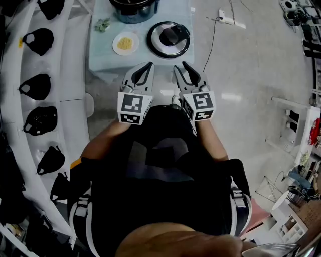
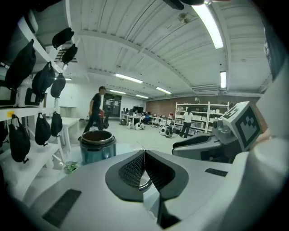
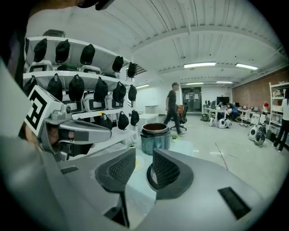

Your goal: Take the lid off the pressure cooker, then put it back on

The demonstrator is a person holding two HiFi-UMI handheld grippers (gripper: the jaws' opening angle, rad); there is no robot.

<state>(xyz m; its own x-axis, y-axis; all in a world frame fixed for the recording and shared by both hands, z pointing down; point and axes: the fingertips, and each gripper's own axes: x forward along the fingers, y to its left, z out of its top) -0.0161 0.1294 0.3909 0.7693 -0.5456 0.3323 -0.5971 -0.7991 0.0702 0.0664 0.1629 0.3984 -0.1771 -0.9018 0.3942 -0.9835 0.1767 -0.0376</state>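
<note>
Left claw [image 1: 148,66] closed, right claw [image 1: 180,66] narrowly parted, both empty, short of the worktop [image 1: 101,54]; we judge the lid [image 1: 168,39] lies beside the open cooker [image 1: 134,9] awaiting refitting.

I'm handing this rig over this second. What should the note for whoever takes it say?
Left tongs: shut, empty.
Right tongs: jaws apart, nothing between them.
Both are in the air by the near edge of the table, touching nothing.
The pressure cooker stands open at the far edge. Its lid lies flat on the table in front of it, beside a small plate.
Done: lid off.
Left: pick up the lid and seat it back on the cooker.
</note>
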